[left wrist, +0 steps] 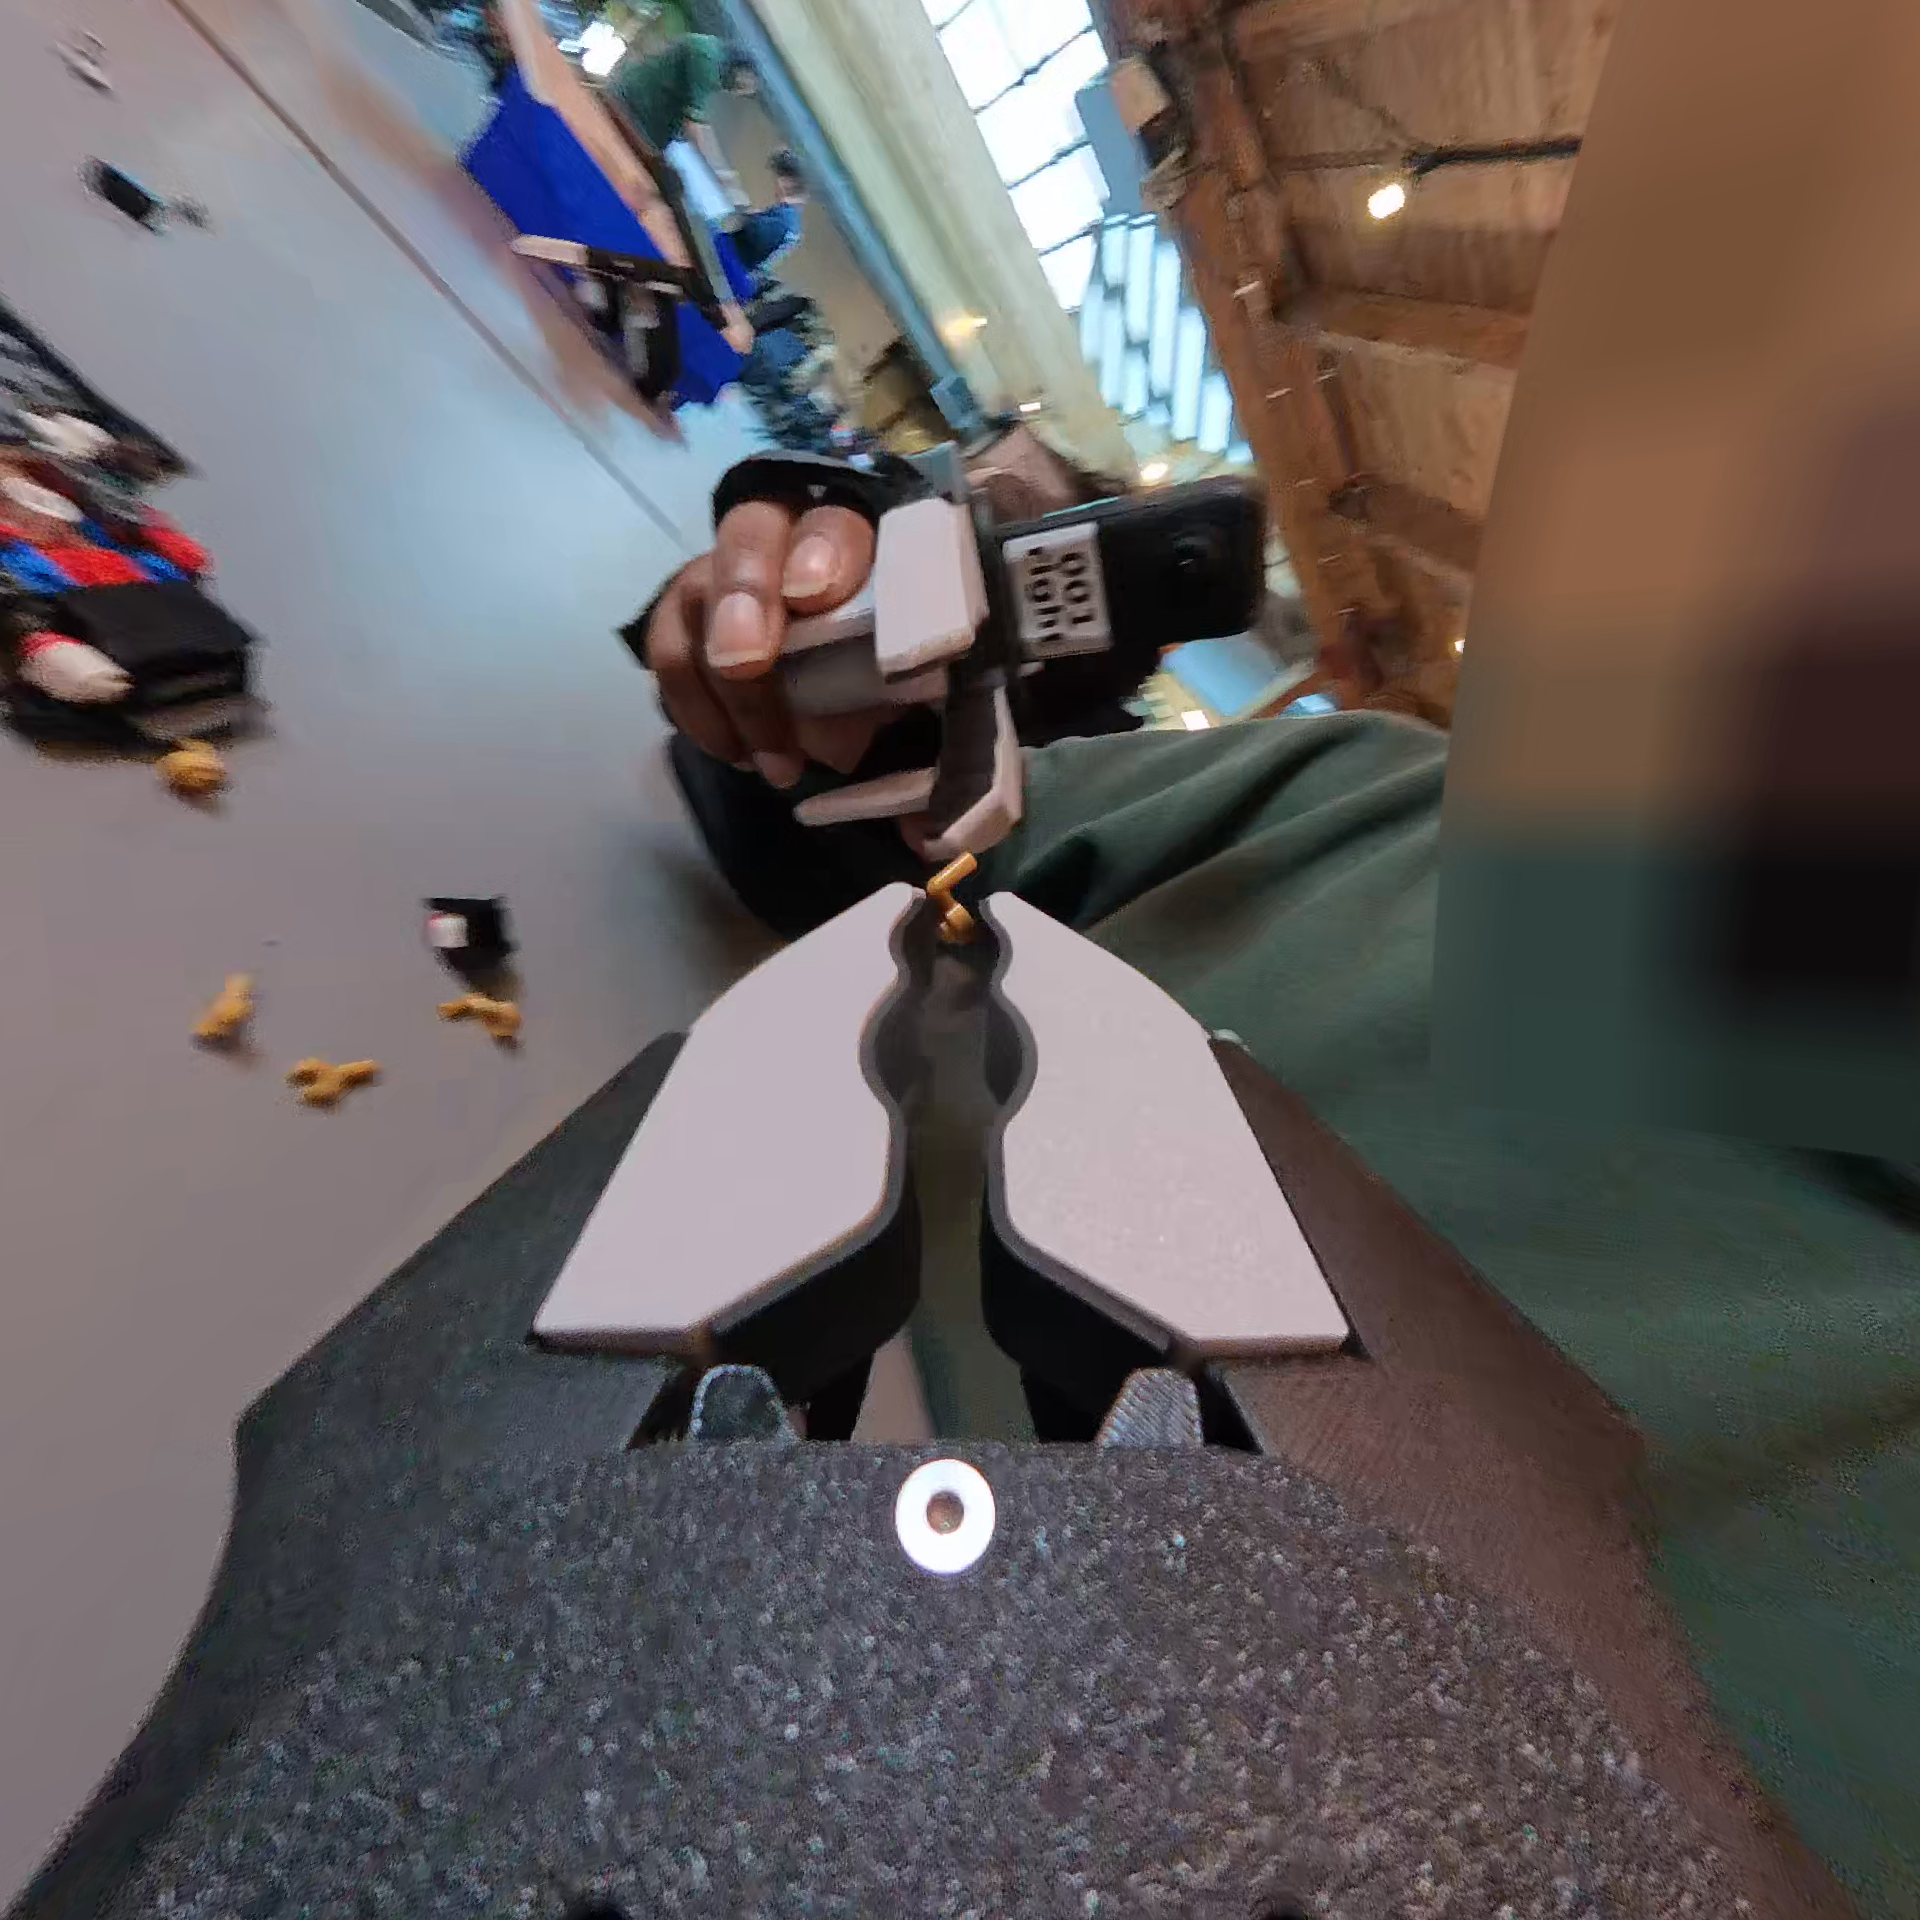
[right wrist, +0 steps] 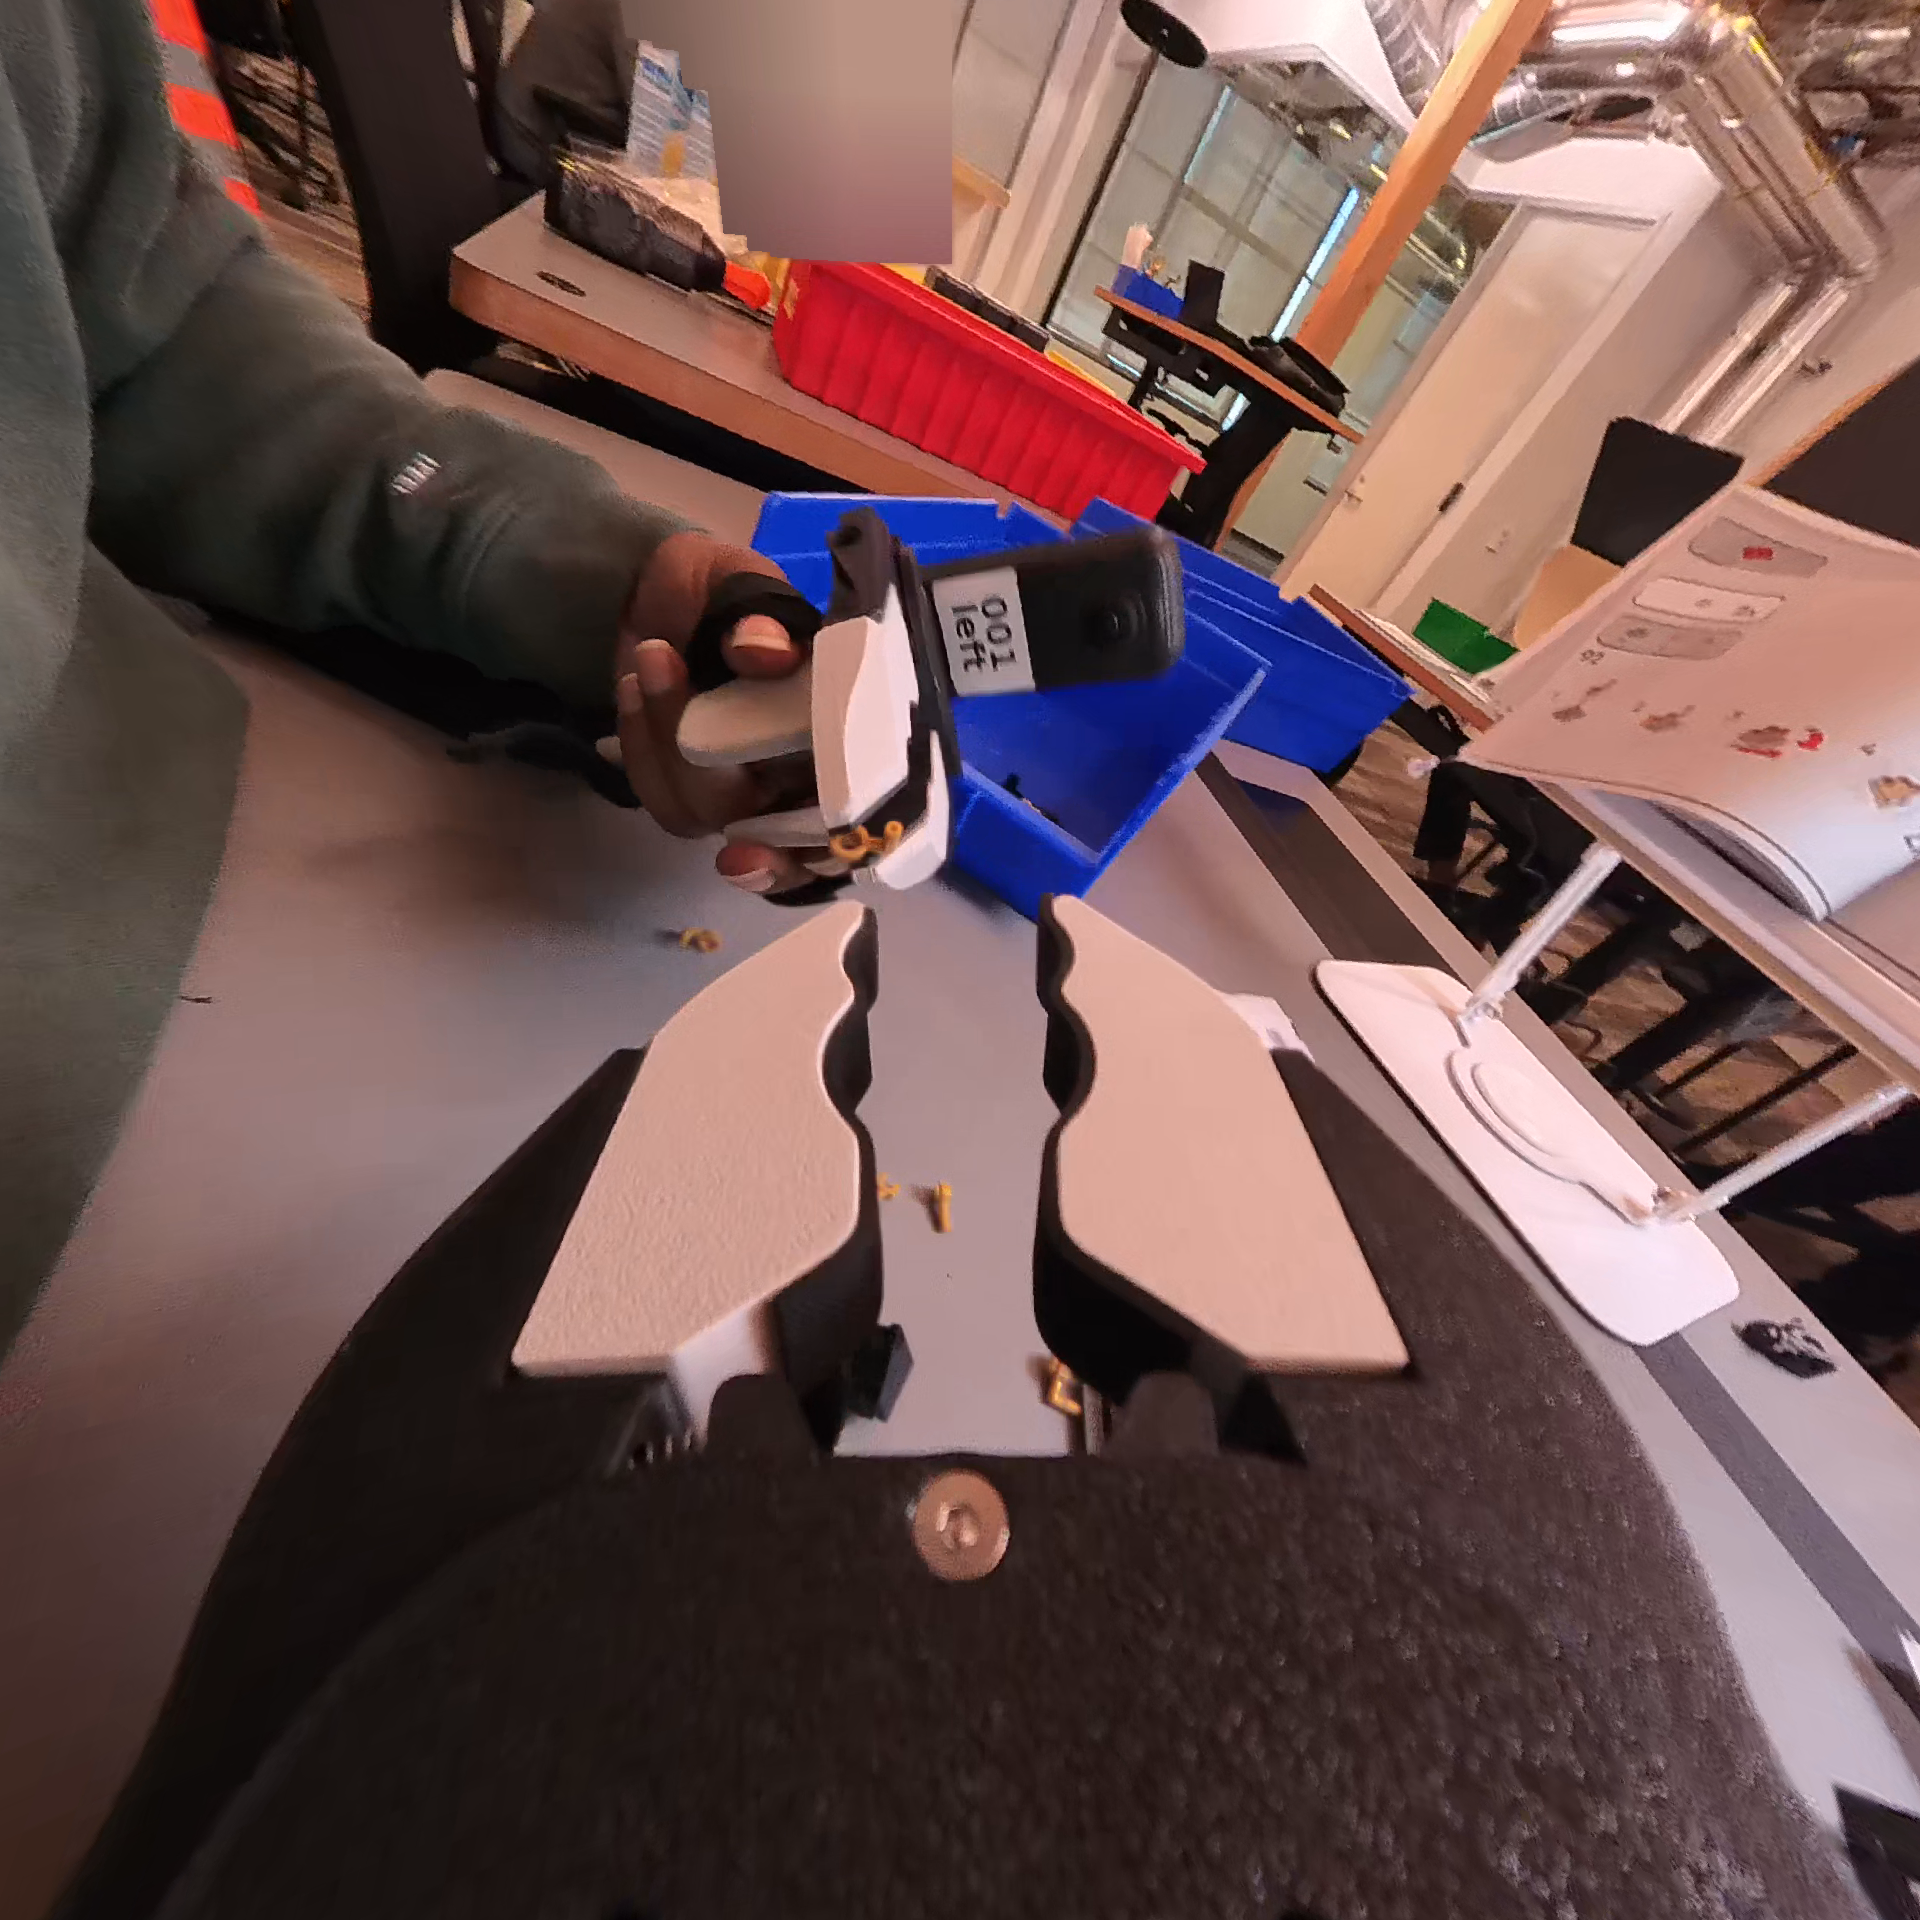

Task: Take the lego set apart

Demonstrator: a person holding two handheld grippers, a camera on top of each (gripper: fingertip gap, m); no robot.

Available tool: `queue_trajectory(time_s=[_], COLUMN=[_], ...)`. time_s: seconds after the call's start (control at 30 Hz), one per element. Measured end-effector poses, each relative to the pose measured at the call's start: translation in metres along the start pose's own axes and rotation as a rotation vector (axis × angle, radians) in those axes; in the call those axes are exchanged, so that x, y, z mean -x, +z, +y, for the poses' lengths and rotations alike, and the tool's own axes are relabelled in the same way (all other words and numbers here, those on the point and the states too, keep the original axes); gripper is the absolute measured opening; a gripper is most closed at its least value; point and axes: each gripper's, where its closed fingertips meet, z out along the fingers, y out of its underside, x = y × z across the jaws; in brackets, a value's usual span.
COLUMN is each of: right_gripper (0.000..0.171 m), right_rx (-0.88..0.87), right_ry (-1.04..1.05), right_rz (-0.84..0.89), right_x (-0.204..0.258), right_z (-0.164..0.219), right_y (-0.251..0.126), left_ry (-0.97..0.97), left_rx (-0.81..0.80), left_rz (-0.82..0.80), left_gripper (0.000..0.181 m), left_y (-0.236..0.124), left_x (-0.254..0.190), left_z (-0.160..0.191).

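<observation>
Left claw (left wrist: 948, 912) pinches a gold piece (left wrist: 952, 906) above the desk (right wrist: 364, 1039); right claw (right wrist: 956, 914) hangs spread, holding nothing.

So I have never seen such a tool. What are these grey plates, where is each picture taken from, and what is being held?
There is no machine here: a person holds two hand tools, each with two flat fingers and a camera looking along them. One picture is from the left gripper, which pinches a small gold piece. The other is from the right gripper, open and empty. More gold pieces lie loose on the grey table, near a blue bin and an open booklet.
</observation>
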Motion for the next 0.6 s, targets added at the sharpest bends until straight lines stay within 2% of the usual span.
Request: queue_trajectory(time_s=[0.1, 0.2, 0.23, 0.3, 0.37, 0.5, 0.6], right_gripper=[0.025, 0.024, 0.024, 0.024, 0.024, 0.024, 0.024], right_rx=[0.050, 0.118, 0.138, 0.174, 0.216, 0.298, 0.320], right_ry=[0.024, 0.035, 0.047, 0.074, 0.108, 0.124, 0.119], right_rz=[0.063, 0.084, 0.067, 0.020, -0.032, -0.088, -0.093], right_x=[-0.014, -0.019, -0.016, -0.007, 0.003, 0.018, 0.020], right_z=[0.011, 0.025, 0.029, 0.037, 0.045, 0.060, 0.064], right_y=[0.000, 0.002, 0.005, 0.010, 0.015, 0.021, 0.022], left_ry=[0.208, 0.510, 0.555, 0.529, 0.480, 0.320, 0.265], left_rx=[0.004, -0.048, -0.050, -0.010, 0.032, 0.204, 0.282], left_rz=[-0.332, -0.932, -1.107, -1.329, -1.432, -1.511, -1.445], left_gripper=[0.007, 0.007, 0.007, 0.008, 0.008, 0.058, 0.073], left_y=[-0.023, -0.099, -0.128, -0.168, -0.189, -0.203, -0.193], left_x=[0.022, 0.043, 0.044, 0.049, 0.053, 0.072, 0.079], left_z=[-0.017, -0.065, -0.074, -0.076, -0.069, -0.038, -0.020])
